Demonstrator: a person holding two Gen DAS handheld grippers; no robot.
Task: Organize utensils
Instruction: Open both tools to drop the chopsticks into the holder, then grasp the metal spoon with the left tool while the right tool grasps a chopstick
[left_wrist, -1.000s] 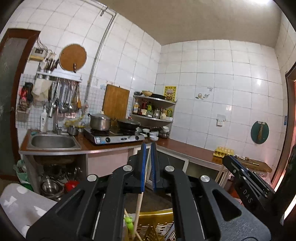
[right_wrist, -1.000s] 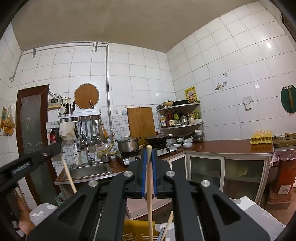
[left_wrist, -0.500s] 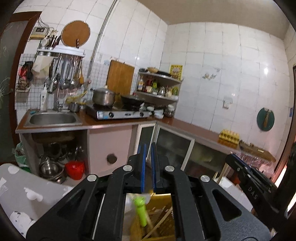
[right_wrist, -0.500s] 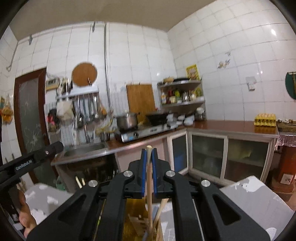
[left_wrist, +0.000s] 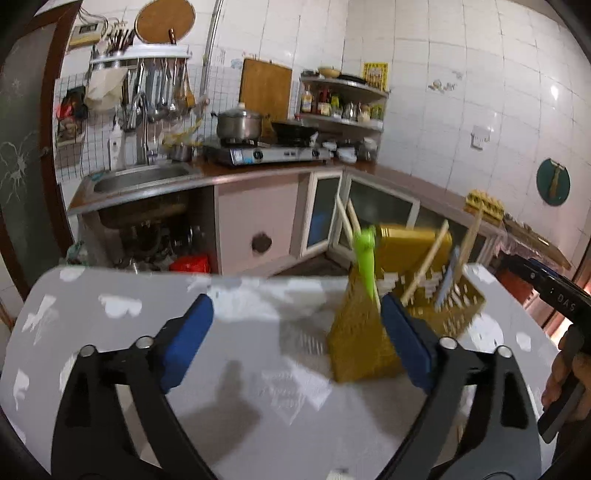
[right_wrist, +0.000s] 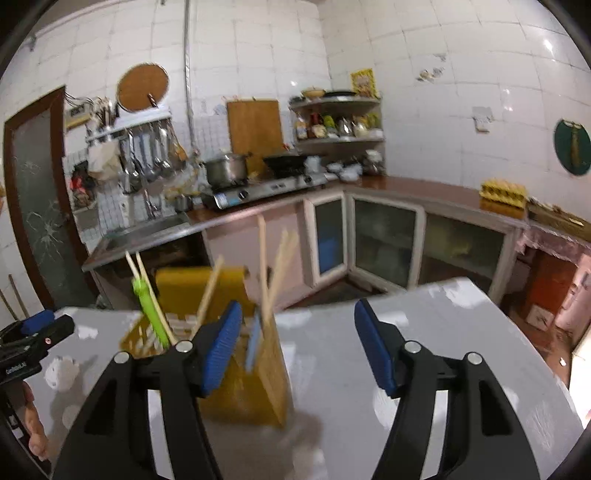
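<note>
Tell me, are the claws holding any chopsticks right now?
No. The left claw and the right claw are both wide open and hold nothing. The chopsticks stand in the yellow utensil basket.

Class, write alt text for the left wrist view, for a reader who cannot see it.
The open left gripper, empty, hovers above a grey table, next to a yellow utensil basket holding chopsticks and a green-handled utensil. Behind is a white-tiled kitchen with a sink and a gas stove; the right gripper shows at the right edge.
</note>
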